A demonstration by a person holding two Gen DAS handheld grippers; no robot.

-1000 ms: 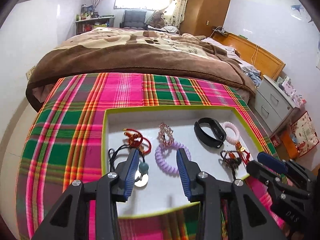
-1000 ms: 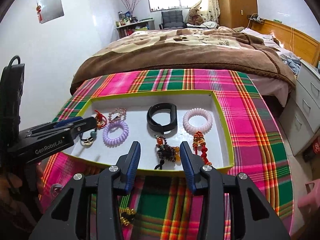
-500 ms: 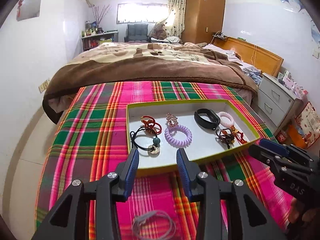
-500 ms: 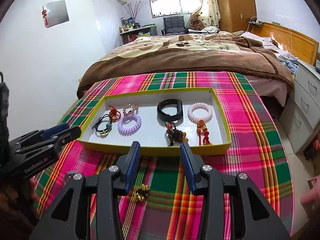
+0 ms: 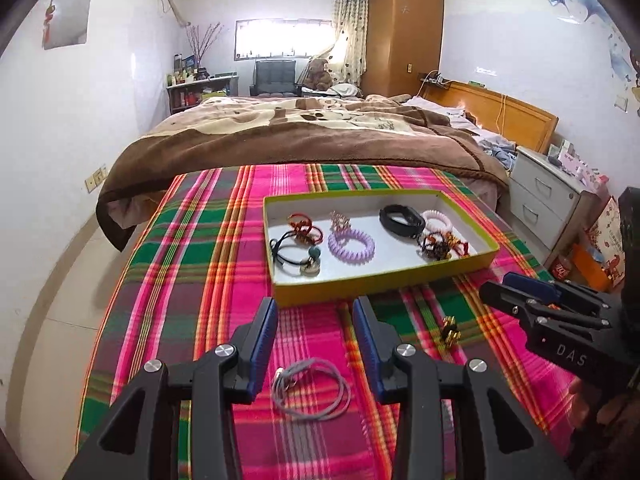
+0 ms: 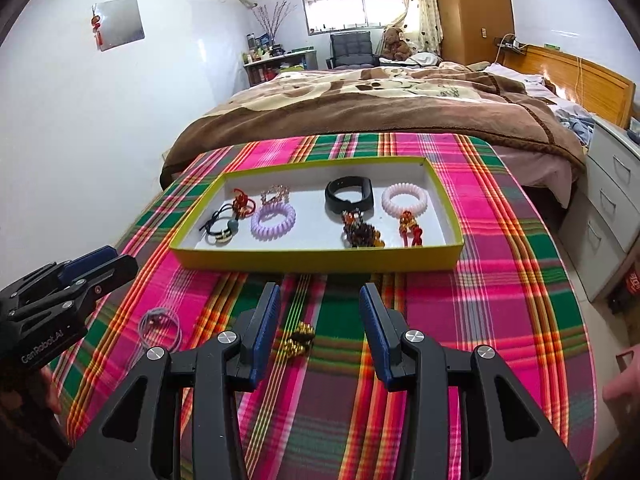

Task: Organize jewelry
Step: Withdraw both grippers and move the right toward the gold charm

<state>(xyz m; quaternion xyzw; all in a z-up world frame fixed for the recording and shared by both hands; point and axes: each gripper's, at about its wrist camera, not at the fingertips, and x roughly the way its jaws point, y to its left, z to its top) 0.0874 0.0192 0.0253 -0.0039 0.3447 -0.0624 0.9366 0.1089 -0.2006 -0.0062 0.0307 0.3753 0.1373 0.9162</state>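
Blue-padded and spread wide with nothing held, the left gripper (image 5: 315, 320) hovers over a thin grey cord loop (image 5: 310, 390) on the plaid cloth (image 5: 192, 264), the equally empty right gripper (image 6: 319, 306) over a small gold-beaded piece (image 6: 298, 342), both just short of the yellow-rimmed tray (image 6: 320, 258) of coiled and beaded bands.

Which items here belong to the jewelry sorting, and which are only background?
Job:
tray
grey cord loop
gold-bead piece
purple coil band
black wristband
left gripper, right gripper, both open and empty

Background:
bed
drawer unit
wardrobe
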